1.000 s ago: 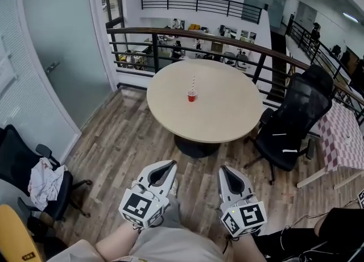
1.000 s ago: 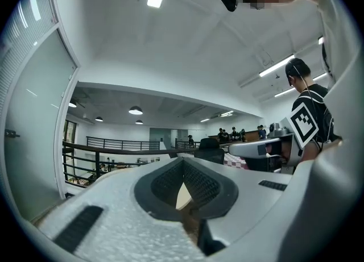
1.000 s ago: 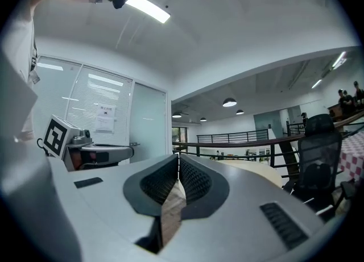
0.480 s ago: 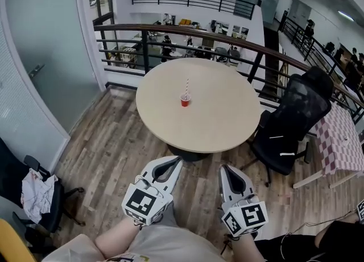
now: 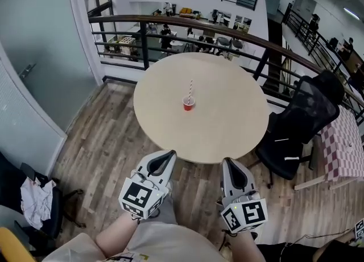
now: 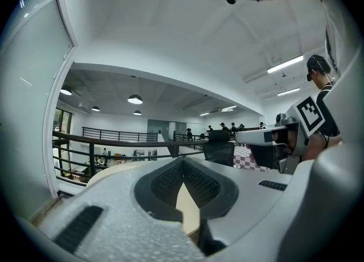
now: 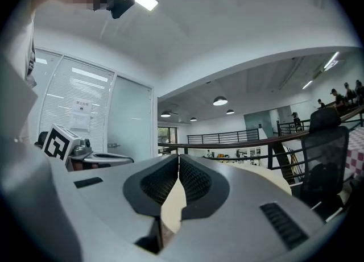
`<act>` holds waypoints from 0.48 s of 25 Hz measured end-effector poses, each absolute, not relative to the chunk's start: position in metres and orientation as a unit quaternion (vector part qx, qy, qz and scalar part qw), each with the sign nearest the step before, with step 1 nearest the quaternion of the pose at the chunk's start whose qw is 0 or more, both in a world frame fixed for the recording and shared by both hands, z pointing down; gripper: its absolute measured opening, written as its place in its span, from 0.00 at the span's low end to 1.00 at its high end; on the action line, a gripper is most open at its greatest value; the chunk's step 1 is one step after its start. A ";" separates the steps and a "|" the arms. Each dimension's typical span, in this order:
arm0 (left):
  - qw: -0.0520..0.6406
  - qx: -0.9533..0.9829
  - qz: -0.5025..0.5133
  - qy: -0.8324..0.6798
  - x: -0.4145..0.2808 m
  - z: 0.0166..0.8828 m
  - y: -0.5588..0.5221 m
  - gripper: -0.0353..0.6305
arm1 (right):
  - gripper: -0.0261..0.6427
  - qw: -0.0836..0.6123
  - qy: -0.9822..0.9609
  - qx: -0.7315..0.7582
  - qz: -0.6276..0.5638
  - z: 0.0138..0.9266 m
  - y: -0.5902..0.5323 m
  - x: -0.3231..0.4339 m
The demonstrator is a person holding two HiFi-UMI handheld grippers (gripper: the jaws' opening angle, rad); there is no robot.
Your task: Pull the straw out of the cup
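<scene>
Red cup w/ striped straw upright in it sits near centre of round table, well apart from both grippers. Left gripper & right gripper – jaws closed tip to tip, nothing held, both just short of table's near edge.

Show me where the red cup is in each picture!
Head view: the red cup is just above the middle, on the round table.
Left gripper view: not in it.
Right gripper view: not in it.
Shared landmark: the round table, seen in all three.
</scene>
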State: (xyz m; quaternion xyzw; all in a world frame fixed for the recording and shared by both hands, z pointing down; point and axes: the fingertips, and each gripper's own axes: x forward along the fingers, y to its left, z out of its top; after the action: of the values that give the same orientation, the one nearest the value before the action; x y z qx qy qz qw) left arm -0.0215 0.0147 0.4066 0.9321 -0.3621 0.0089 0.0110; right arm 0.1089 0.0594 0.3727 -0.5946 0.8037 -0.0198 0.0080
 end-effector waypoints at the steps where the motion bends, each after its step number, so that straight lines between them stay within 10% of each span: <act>1: 0.012 0.933 0.011 -0.360 -0.021 0.408 0.004 0.07 | 0.07 0.006 0.803 -0.596 -0.023 0.374 0.047 0.109; 12: -0.012 0.940 0.040 -0.340 -0.019 0.406 -0.127 0.07 | 0.07 -0.017 0.798 -0.599 -0.061 0.386 -0.089 0.100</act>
State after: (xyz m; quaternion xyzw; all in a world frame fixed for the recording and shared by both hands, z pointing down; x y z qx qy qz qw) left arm -0.0188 -0.1270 0.4064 0.9397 -0.3395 0.0405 -0.0117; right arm 0.1003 -0.0889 0.3865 -0.5994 0.7979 -0.0609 -0.0169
